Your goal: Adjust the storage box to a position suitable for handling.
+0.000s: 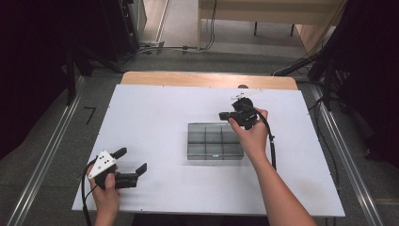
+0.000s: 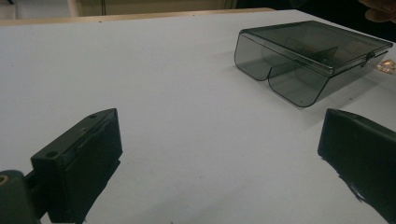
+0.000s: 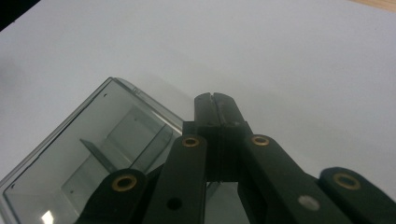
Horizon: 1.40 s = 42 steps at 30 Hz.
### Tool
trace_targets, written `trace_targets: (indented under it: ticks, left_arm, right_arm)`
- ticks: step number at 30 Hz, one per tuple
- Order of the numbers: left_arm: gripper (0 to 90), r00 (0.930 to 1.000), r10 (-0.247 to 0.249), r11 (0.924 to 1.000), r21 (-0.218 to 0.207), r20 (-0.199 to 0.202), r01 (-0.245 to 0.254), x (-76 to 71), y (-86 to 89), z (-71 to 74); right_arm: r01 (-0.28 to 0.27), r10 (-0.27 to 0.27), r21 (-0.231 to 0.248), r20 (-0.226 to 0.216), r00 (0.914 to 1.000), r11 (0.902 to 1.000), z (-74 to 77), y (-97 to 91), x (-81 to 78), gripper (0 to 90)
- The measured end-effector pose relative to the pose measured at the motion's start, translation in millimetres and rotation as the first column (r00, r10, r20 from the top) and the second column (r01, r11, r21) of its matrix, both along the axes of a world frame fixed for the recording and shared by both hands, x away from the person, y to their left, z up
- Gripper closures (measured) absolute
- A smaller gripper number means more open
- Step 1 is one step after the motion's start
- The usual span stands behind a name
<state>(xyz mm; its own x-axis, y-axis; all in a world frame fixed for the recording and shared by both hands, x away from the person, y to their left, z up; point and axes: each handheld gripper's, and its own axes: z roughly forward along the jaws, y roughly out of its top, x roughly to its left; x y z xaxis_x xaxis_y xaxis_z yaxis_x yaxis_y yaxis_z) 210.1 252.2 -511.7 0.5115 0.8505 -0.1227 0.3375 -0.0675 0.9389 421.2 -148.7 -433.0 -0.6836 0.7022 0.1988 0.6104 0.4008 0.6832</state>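
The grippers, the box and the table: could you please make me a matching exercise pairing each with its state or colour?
1. left gripper
2. right gripper
3. compartment box
4. table

a. smoky transparent, lid closed
b. jaws together, nothing between them
c. white
d. jaws wide apart

Pairs: 1-d, 2-b, 3-a, 4-c

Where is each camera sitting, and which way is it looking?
High view: above the person's side, looking forward and down at the table; forearms and both grippers show.
Left gripper view: rides the left gripper, looking between open jaws toward the clear box.
Right gripper view: rides the right gripper, jaws shut, above the box.
All share the box.
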Motion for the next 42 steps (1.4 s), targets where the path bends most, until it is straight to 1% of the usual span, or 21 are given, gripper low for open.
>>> trace_targets:
  ticks: [4, 5, 7, 8, 9, 11, 16, 19, 20, 21, 24, 25, 33, 35, 36, 38, 39, 42]
  left_arm:
    - [0.0, 1.0000, -0.002, 1.0000, 0.001, 0.002, 0.002, -0.4, -0.3, -0.1]
    - [0.0, 1.0000, -0.003, 1.0000, 0.002, 0.001, 0.003, -0.4, -0.5, -0.1]
    - [0.0, 1.0000, -0.003, 0.9999, 0.010, -0.003, 0.003, -0.5, -0.6, 0.1]
    - [0.0, 1.0000, -0.004, 1.0000, 0.008, -0.001, 0.004, -0.5, -0.7, 0.0]
    - [0.0, 1.0000, -0.005, 1.0000, 0.008, -0.001, 0.005, -0.5, -0.7, 0.0]
    - [0.0, 1.0000, -0.006, 1.0000, 0.006, 0.001, 0.006, -0.4, -0.7, -0.1]
    - [0.0, 1.0000, -0.007, 1.0000, 0.004, -0.001, 0.007, -0.3, -0.5, 0.0]
    - [0.0, 1.0000, -0.008, 1.0000, 0.006, -0.003, 0.008, -0.1, -0.5, 0.0]
    - [0.0, 1.0000, -0.008, 1.0000, 0.006, -0.003, 0.008, -0.1, -0.6, 0.0]
    - [0.0, 1.0000, -0.007, 0.9999, 0.008, -0.004, 0.007, -0.1, -0.7, 0.1]
    - [0.0, 1.0000, -0.007, 0.9999, 0.009, -0.004, 0.007, -0.1, -0.8, 0.0]
    - [0.0, 1.0000, -0.006, 0.9999, 0.010, -0.004, 0.006, -0.1, -0.9, 0.1]
    - [0.0, 1.0000, -0.006, 0.9999, 0.012, -0.007, 0.006, 0.6, -1.2, -0.1]
    - [0.0, 0.9999, -0.007, 0.9999, 0.013, -0.007, 0.007, 0.5, -1.3, -0.1]
    - [0.0, 0.9999, -0.008, 0.9999, 0.012, -0.007, 0.008, 0.5, -1.3, -0.1]
    - [0.0, 0.9999, -0.008, 0.9999, 0.011, -0.007, 0.009, 0.4, -1.1, -0.1]
    - [0.0, 0.9999, -0.008, 0.9999, 0.011, -0.007, 0.008, 0.5, -1.0, -0.1]
    - [0.0, 0.9999, -0.010, 0.9999, 0.009, -0.008, 0.010, 0.8, -1.2, -0.2]
  right_arm:
    - [0.001, -0.001, -0.027, -0.017, 0.9999, 0.9996, -1.5, 9.3, 8.7, 88.1]
    - [0.002, -0.003, -0.033, -0.029, 0.9996, 0.9995, -2.1, 12.1, 10.2, 88.1]
    - [0.003, -0.004, -0.056, -0.030, 0.9996, 0.9984, -3.9, 17.6, 12.7, 88.1]
    - [0.003, -0.004, -0.056, -0.030, 0.9996, 0.9984, -3.9, 17.6, 12.7, 88.1]
    - [0.006, -0.009, -0.072, -0.039, 0.9992, 0.9974, -5.3, 22.3, 14.3, 88.1]
    - [0.013, -0.018, -0.092, -0.052, 0.9985, 0.9957, -7.4, 25.5, 16.9, 88.1]
    - [0.023, -0.033, -0.118, -0.085, 0.9958, 0.9927, -13.3, 28.0, 22.1, 88.2]
    - [0.027, -0.042, -0.131, -0.117, 0.9922, 0.9910, -17.2, 28.5, 23.9, 88.3]
    - [0.027, -0.042, -0.131, -0.117, 0.9922, 0.9910, -17.2, 28.5, 23.9, 88.3]
    - [0.026, -0.045, -0.144, -0.129, 0.9906, 0.9893, -19.6, 29.0, 25.0, 88.3]
    - [0.026, -0.048, -0.155, -0.141, 0.9888, 0.9876, -21.7, 29.4, 25.7, 88.3]
    - [0.028, -0.050, -0.160, -0.140, 0.9888, 0.9867, -22.4, 29.7, 25.9, 88.3]
    - [0.030, -0.055, -0.154, -0.160, 0.9857, 0.9877, -26.8, 30.5, 29.4, 88.4]
    - [0.041, -0.068, -0.149, -0.176, 0.9821, 0.9879, -27.8, 30.9, 29.9, 88.4]
    - [0.041, -0.068, -0.149, -0.176, 0.9821, 0.9879, -27.8, 30.9, 29.9, 88.4]
    - [0.039, -0.066, -0.156, -0.175, 0.9823, 0.9870, -27.5, 31.0, 29.1, 88.4]
    - [0.034, -0.063, -0.166, -0.175, 0.9825, 0.9855, -26.8, 31.6, 27.5, 88.4]
    - [0.021, -0.053, -0.171, -0.183, 0.9817, 0.9850, -26.7, 32.0, 26.0, 88.4]
